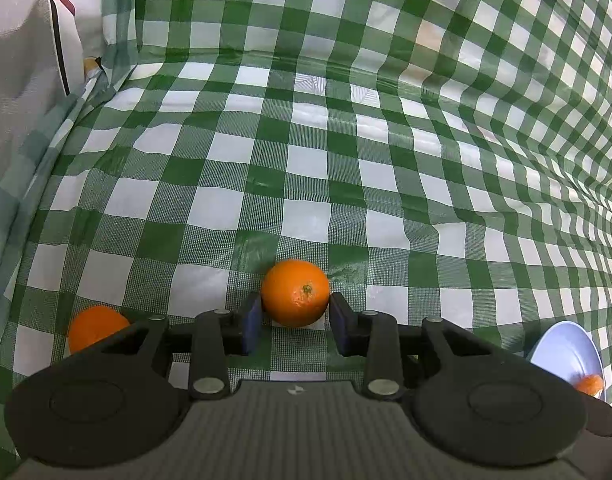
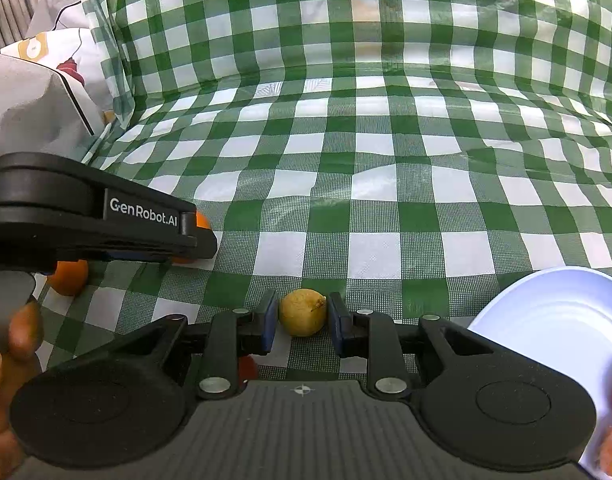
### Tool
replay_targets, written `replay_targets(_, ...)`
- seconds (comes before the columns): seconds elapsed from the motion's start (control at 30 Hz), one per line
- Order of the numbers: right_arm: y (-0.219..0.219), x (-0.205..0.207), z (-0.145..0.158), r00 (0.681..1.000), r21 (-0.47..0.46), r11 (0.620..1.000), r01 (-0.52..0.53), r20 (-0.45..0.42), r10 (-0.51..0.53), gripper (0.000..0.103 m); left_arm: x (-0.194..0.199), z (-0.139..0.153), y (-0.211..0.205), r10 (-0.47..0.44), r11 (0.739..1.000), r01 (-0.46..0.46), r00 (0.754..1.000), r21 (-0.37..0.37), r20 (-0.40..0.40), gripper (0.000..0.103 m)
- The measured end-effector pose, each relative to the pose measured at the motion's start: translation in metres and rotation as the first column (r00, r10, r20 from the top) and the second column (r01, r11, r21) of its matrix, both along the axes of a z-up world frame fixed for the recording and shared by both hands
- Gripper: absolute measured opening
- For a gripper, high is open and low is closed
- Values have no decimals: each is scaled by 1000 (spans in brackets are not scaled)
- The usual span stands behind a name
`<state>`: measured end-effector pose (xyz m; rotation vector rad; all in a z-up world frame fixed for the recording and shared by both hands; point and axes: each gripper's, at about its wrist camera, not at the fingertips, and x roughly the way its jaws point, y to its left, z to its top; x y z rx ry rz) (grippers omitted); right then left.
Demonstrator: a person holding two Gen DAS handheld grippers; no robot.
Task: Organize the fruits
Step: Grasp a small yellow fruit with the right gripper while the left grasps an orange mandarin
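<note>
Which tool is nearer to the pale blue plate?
Right. The right tool, shut on a small yellow fruit, sits just left of the pale blue plate. The left tool, gripping a round orange, is farther left.

Setting: a home, apparently a bed or sofa used as a work surface. Evidence: a green-and-white checked cloth [image 2: 346,184] lies over a soft, uneven base and runs up a backrest behind. Printed bedding or a pillow [image 2: 78,52] shows at the far left. Fruit lies loose on the cloth beside a pale plate [image 2: 554,320].
</note>
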<state>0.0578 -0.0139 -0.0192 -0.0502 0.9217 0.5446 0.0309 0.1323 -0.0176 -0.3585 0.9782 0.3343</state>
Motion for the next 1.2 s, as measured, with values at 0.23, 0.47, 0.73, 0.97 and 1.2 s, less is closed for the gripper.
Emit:
replay_targets(0.23,1,0,1,1000,-1,1000,2,1,-2,28,-1,0,-1,2,1000,-2,1000,0,0,39)
replay_targets(0.47,2,-1,1,1000,-1,1000,4,2,-4,28,1,-1,-1,-3,1000,3,1000,5,0,39)
replay_targets(0.73,2,-1,1,1000,1,1000,7,4,-7,28,1,-1,-1,-12,1000,12,1000,12,-3,39)
replay_targets(0.97,-2,-3,7,999,29,999,15,29,-16,28,0,9,-2,-22,1000,22,1000,18,9,39)
replay_targets(1.2,-8,-7,18,998,55,998,22,53,-25,28,-7,27,-8,-32,999,31,999,41,26,39)
